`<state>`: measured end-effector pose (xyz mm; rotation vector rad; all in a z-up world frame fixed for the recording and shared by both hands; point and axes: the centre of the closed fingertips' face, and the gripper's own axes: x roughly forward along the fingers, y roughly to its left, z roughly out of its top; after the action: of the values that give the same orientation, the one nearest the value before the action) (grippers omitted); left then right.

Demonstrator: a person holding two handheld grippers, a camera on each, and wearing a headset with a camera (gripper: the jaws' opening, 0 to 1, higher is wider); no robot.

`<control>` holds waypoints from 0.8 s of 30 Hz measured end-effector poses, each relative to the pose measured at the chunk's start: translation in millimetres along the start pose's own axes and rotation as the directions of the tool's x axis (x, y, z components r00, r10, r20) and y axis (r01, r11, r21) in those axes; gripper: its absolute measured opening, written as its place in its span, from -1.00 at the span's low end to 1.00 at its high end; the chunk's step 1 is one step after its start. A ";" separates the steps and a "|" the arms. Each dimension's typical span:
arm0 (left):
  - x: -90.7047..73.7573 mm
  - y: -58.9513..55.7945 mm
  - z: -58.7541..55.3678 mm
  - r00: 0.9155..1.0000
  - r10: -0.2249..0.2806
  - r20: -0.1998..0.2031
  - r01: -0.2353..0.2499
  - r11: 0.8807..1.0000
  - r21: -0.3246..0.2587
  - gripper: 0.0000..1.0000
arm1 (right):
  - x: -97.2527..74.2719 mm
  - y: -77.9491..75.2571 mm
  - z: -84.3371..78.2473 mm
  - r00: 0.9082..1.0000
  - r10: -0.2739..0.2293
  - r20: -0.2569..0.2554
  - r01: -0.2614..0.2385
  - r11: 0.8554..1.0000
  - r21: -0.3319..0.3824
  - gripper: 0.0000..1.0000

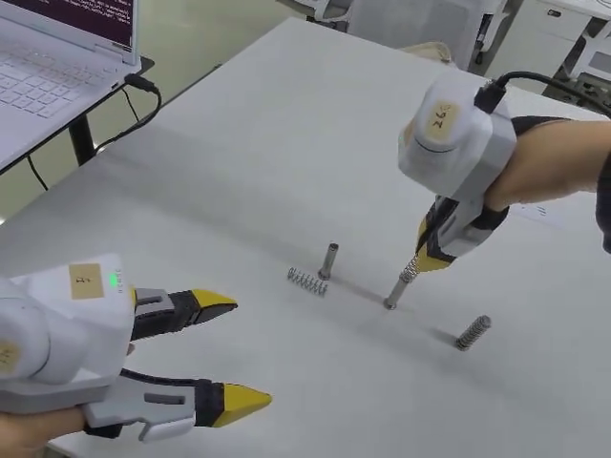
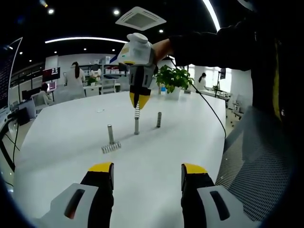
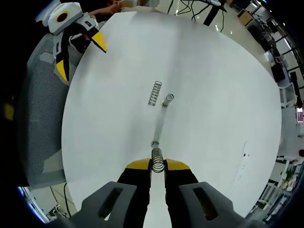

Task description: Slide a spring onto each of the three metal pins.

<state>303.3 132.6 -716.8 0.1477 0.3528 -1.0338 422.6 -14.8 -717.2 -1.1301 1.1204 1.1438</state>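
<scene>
Three metal pins stand on the white table [image 1: 286,124]. My right gripper [image 1: 427,258] [image 3: 157,166] is shut on a spring [image 1: 410,270] [image 3: 157,160] and holds it over the top of the middle pin [image 1: 393,291] [image 3: 158,130]. The left pin [image 1: 329,260] [image 2: 110,134] is bare, and a loose spring [image 1: 307,281] [image 2: 111,148] lies flat beside it. The pin on the right [image 1: 473,332] [image 2: 159,119] wears a spring. Nearer the front left, my left gripper [image 1: 234,353] [image 2: 147,175] hovers open with nothing between its jaws, pointing toward the pins.
A laptop [image 1: 57,57] sits on a stand at the back left, with a cable [image 1: 143,91] hanging by the table's left edge. A mesh chair back [image 2: 266,161] is close on the right of the left gripper view. People and desks are far behind.
</scene>
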 end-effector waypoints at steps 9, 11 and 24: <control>-0.5 0.2 -0.4 1.000 -0.001 -0.002 0.001 1.000 0.000 0.04 | 8.8 -0.3 -0.4 1.000 0.006 -0.009 -0.006 1.000 0.004 -0.85; -0.6 0.4 -0.3 1.000 -0.001 -0.002 0.001 1.000 0.000 0.04 | 11.0 0.4 -0.3 1.000 0.007 -0.010 -0.007 1.000 0.006 -0.85; -0.8 0.9 -2.3 1.000 0.001 -0.007 -0.001 1.000 -0.003 0.03 | 30.8 8.6 -0.7 1.000 0.028 -0.015 -0.027 0.999 0.027 -0.84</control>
<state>303.2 134.4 -718.7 0.1490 0.3605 -1.0320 416.5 -12.2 -748.5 -1.1076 1.1627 1.1404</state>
